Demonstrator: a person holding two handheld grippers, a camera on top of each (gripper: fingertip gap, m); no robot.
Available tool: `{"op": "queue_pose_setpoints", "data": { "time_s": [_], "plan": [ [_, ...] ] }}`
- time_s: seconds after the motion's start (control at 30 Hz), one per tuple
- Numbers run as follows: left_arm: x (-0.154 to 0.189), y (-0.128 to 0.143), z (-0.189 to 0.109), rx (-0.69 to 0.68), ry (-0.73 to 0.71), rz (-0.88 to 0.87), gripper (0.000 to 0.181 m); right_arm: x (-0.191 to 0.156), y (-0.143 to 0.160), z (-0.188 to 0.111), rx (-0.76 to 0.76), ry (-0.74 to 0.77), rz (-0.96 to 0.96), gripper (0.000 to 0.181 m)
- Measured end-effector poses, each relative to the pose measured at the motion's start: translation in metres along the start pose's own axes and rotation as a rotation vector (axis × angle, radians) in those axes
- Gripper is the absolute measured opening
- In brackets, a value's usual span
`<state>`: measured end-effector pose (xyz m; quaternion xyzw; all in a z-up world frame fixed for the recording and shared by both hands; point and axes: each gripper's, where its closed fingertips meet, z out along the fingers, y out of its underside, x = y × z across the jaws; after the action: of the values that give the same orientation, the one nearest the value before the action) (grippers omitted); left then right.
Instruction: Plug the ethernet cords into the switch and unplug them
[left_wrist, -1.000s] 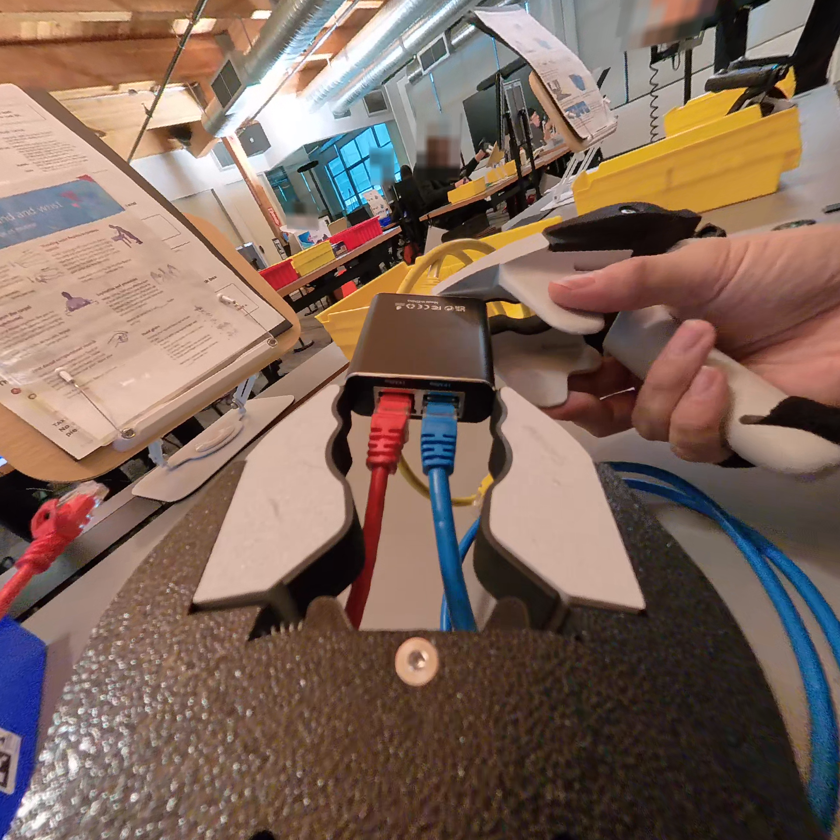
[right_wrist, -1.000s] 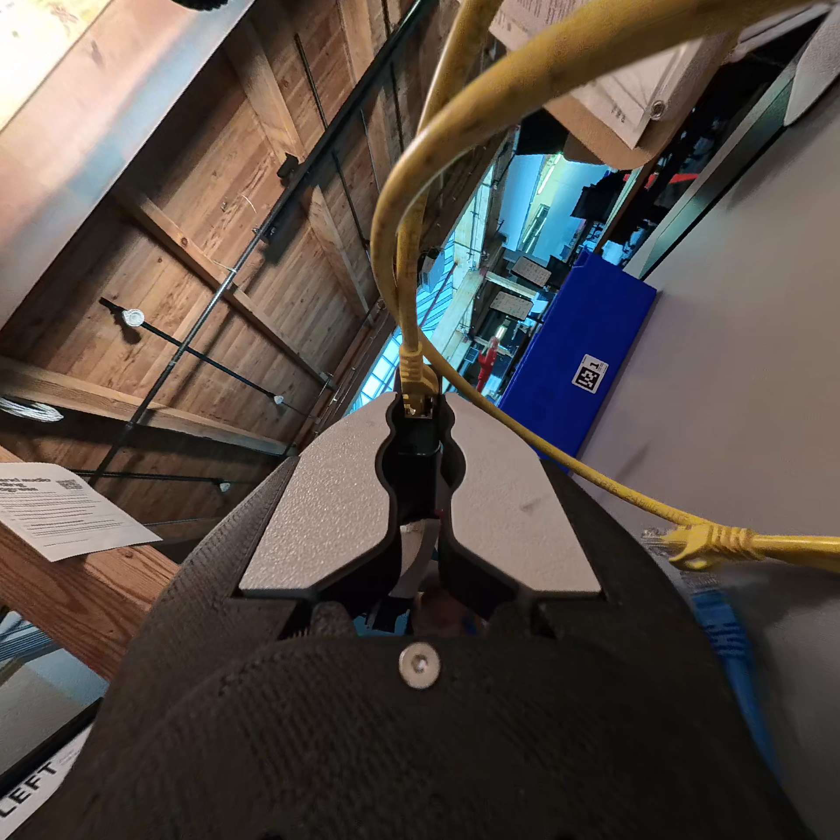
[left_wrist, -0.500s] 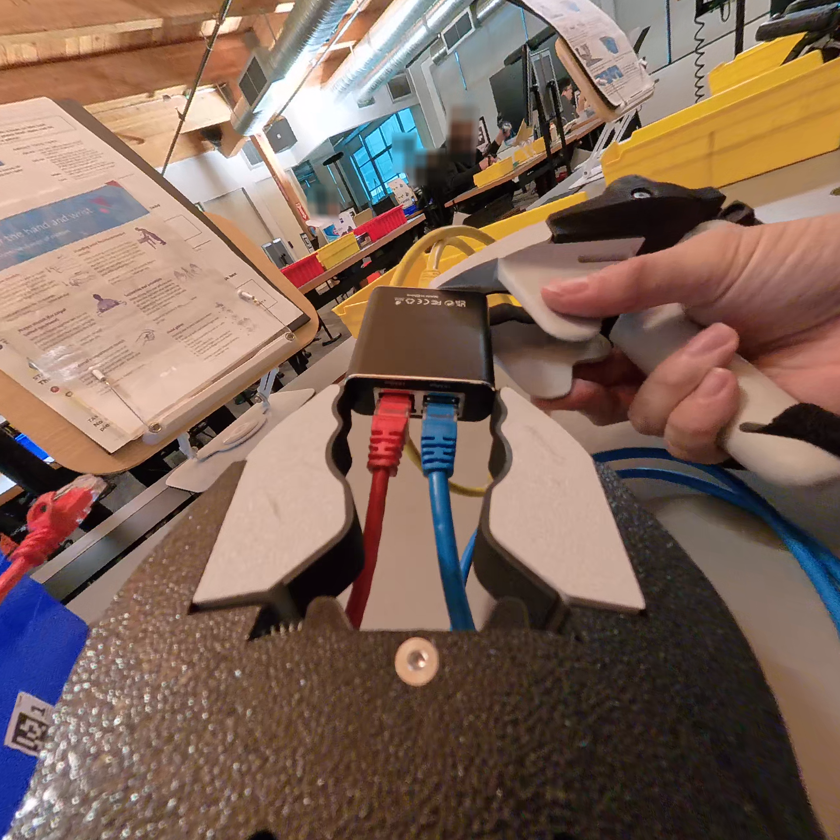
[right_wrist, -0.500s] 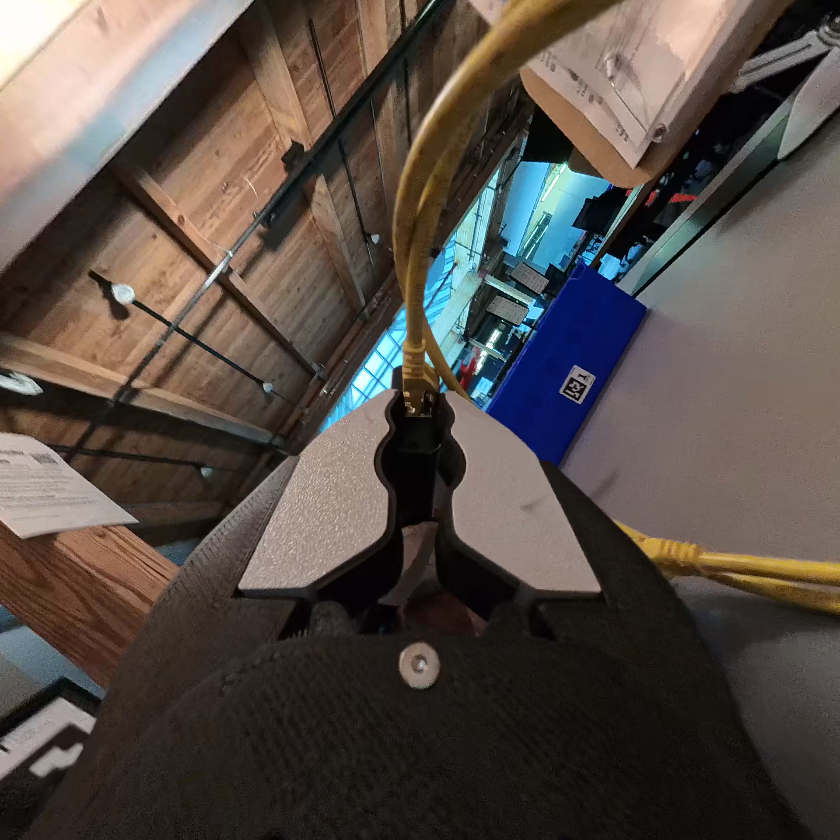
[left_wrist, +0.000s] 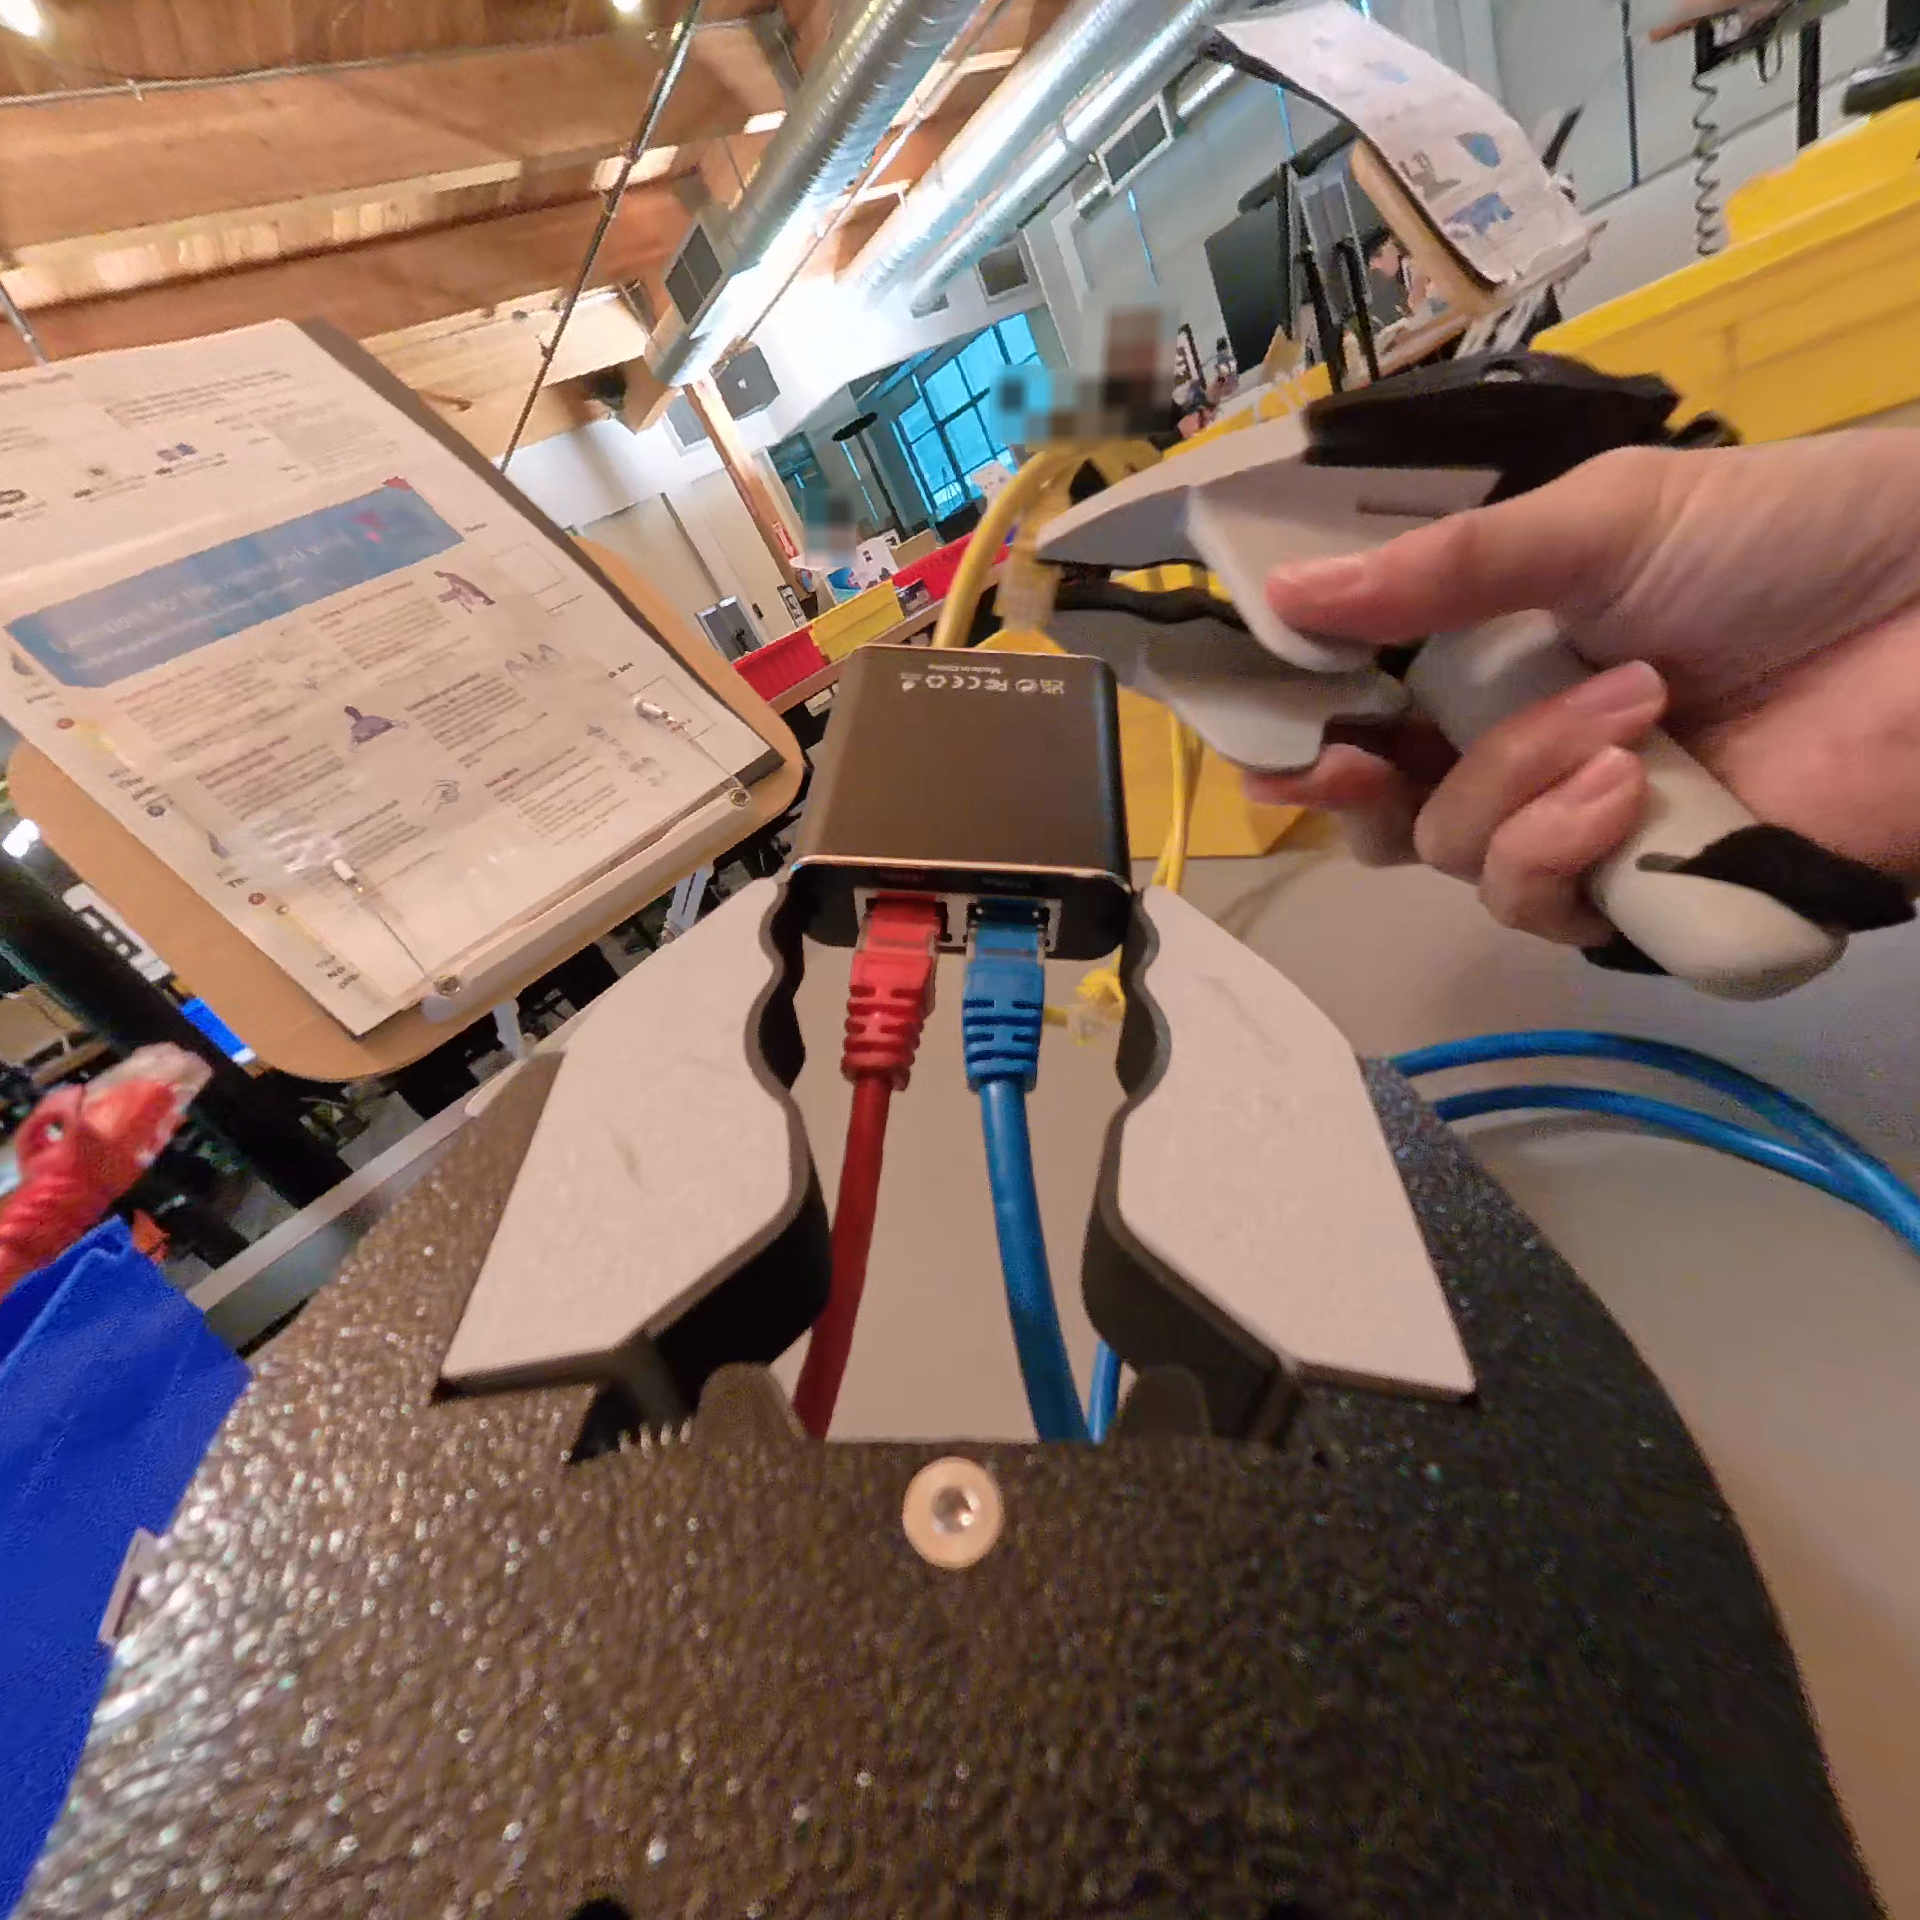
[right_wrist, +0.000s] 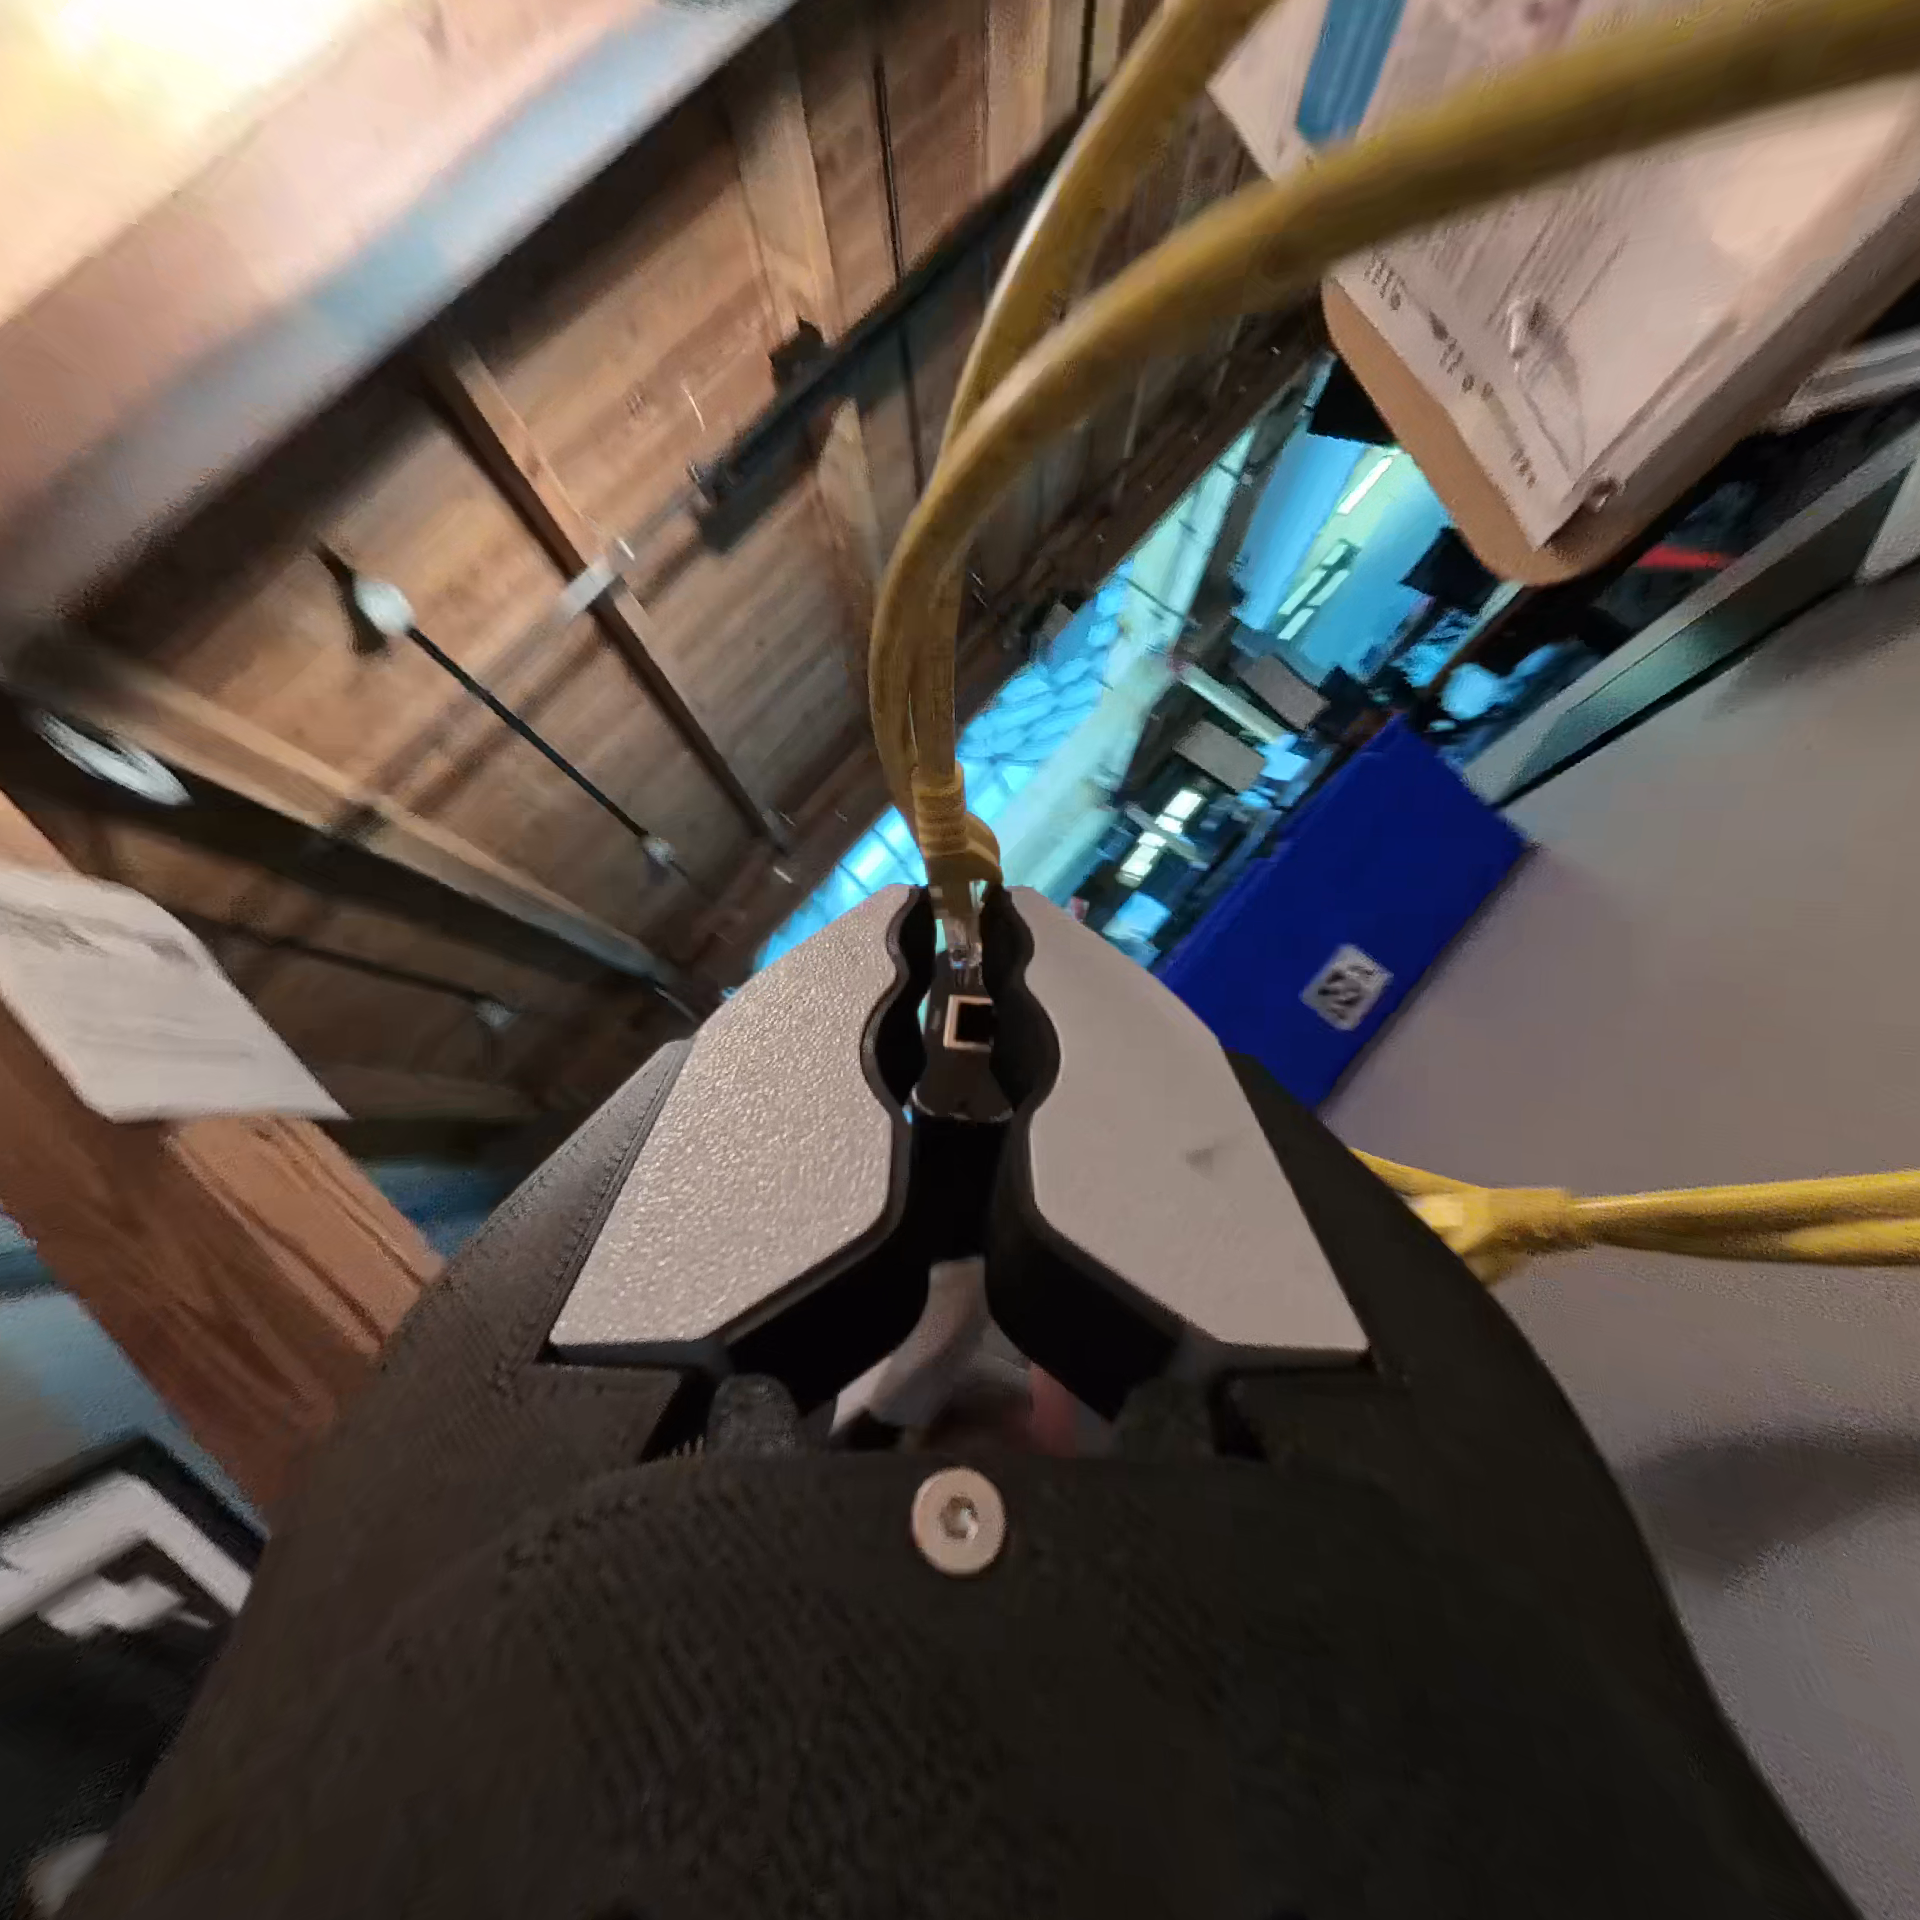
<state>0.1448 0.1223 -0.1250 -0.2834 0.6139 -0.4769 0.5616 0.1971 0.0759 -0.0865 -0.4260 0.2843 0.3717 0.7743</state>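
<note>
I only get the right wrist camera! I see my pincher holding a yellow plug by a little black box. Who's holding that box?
Observer: The left gripper clamps the switch by its two sides, at the end away from your yellow plug.
Operator: Is anything plugged in on that end?
Observer: Yes. A red cord and a blue cord sit side by side in the two ports facing the left gripper.
Operator: Any other plugs around?
Observer: A loose red plug shows at the far left of the left wrist view, plugged into nothing.
</note>
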Motion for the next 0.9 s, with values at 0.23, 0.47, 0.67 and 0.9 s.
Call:
{"op": "queue_pose_setpoints", "data": {
  "time_s": [0.23,0.47,0.67,0.9],
  "plan": [
    [-0.023,-0.003,-0.007,0.059,-0.051,-0.134,0.058,-0.06,-0.001,0.003,-0.259,0.014,-0.484,0.012],
    [-0.021,0.002,-0.007,0.049,-0.021,-0.185,0.058,-0.061,-0.107,-0.03,-0.224,0.279,-0.711,0.012],
    [-0.019,0.004,-0.005,0.041,-0.002,-0.191,0.058,0.001,-0.189,-0.062,-0.344,0.591,-0.724,0.011],
    [-0.016,0.008,-0.003,0.027,0.011,-0.191,0.058,0.082,-0.191,-0.089,-0.624,0.833,-0.687,0.012]
  ]
}}
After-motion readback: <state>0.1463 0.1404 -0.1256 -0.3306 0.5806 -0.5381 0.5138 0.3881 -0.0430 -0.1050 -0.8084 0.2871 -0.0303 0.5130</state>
